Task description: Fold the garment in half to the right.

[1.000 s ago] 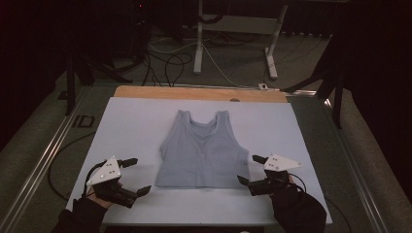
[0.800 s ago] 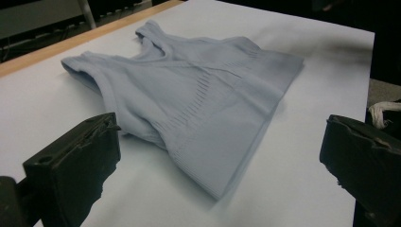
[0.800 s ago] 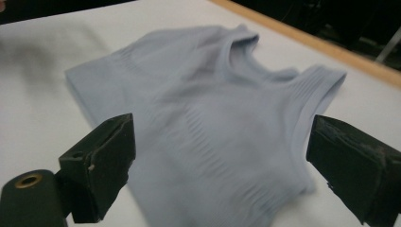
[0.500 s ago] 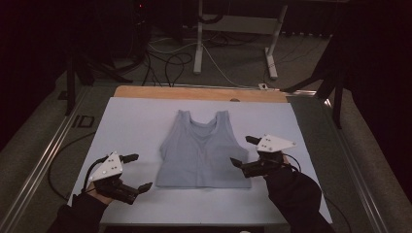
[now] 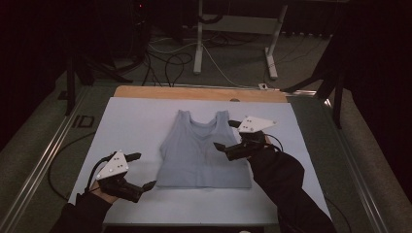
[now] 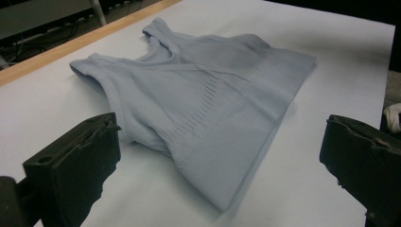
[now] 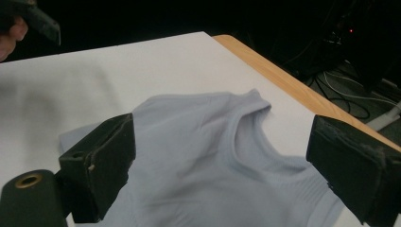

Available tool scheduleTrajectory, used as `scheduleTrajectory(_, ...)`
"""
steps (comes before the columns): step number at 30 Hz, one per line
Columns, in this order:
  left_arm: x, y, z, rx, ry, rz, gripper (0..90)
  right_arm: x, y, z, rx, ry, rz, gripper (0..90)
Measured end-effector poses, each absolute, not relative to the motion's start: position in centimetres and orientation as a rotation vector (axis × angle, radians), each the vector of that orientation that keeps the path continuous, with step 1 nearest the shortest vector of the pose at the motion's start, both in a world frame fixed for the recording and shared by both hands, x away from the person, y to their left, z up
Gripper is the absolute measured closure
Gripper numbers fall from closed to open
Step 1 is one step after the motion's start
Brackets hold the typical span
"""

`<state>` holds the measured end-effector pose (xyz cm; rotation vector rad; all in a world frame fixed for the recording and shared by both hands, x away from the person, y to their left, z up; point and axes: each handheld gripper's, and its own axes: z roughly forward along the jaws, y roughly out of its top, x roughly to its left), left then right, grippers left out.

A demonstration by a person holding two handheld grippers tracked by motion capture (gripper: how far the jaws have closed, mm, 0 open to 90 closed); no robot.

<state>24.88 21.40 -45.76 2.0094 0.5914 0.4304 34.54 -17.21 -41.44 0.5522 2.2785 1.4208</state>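
Observation:
A light grey tank top [image 5: 201, 150] lies flat on the white sheet [image 5: 131, 121], straps toward the far edge and hem toward me. My right gripper [image 5: 224, 134] is open and hovers over the top's right side, near the armhole and right strap. Through its open jaws, the right gripper view [image 7: 222, 151] looks down on the neckline and straps [image 7: 246, 118]. My left gripper [image 5: 145, 170] is open, just left of the hem's left corner. The left gripper view [image 6: 221, 142] frames the top [image 6: 203, 104] between wide jaws, with nothing held.
A wooden strip [image 5: 194, 92] runs along the table's far edge. Beyond it, cables and white table legs [image 5: 198, 43] stand on the dark floor. A metal rail [image 5: 43, 160] borders the table's left side. Bare sheet surrounds the top on all sides.
My right gripper has moved forward and leftward from beside the hem's right corner to over the top's right armhole. The left gripper has barely shifted. The top has not moved.

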Motion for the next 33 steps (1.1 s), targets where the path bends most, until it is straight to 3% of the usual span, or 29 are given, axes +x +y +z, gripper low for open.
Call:
scheduleTrajectory(11, 25.4, 20.4, -46.1, 2.017, 0.618, 0.439, 0.4, 37.6, -14.9, -40.5, 0.531, 2.293, 1.411, 9.1)
scheduleTrajectory(26, 26.4, 19.3, -47.2, 2.026, 0.714, 0.499, 0.4, 41.7, -10.2, -42.1, 0.535, 2.356, 1.437, 9.0)
scheduleTrajectory(33, 26.9, 19.1, -48.1, 2.047, 0.754, 0.437, 0.4, 42.9, -8.4, -43.0, 0.536, 2.376, 1.445, 9.1)
